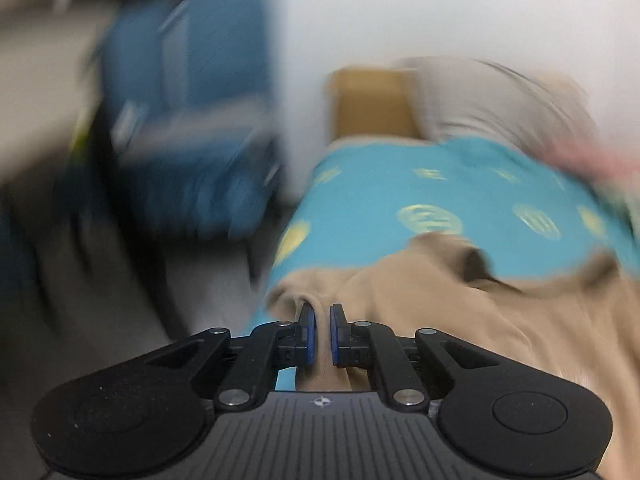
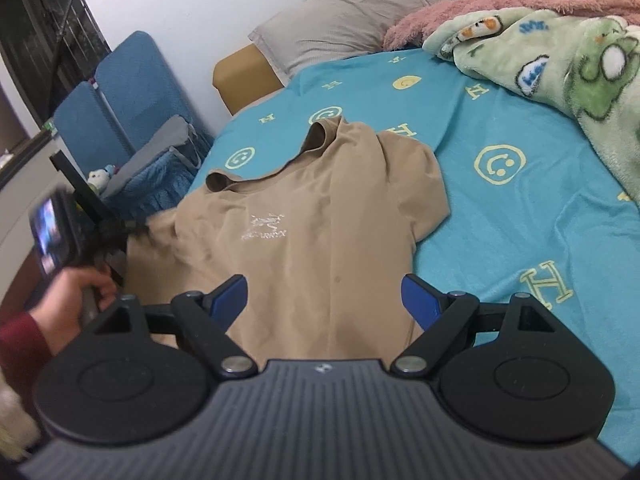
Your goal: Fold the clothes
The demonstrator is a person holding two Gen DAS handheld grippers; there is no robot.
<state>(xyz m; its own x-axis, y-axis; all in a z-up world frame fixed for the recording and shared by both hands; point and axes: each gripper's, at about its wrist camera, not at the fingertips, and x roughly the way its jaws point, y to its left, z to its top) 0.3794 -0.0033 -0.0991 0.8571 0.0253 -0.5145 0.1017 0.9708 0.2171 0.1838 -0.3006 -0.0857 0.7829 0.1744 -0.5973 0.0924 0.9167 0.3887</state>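
Note:
A tan T-shirt [image 2: 304,216] with a small white chest logo lies front up on the turquoise bed sheet [image 2: 500,216], collar toward the pillow. In the blurred left wrist view my left gripper [image 1: 323,320] is shut on a raised fold of the tan T-shirt [image 1: 460,320] at its edge. The right wrist view shows that left gripper [image 2: 128,230] at the shirt's left sleeve side, held by a hand [image 2: 76,288] in a red sleeve. My right gripper [image 2: 324,294] hangs open over the shirt's lower half with nothing between its blue pads.
A grey pillow [image 2: 348,16] and a tan headboard [image 2: 240,76] stand at the bed's head. A green cartoon blanket [image 2: 560,76] over a pink fleece [image 2: 500,4] fills the right side. Blue folded chairs [image 2: 120,92] and a blue bag stand on the floor at left.

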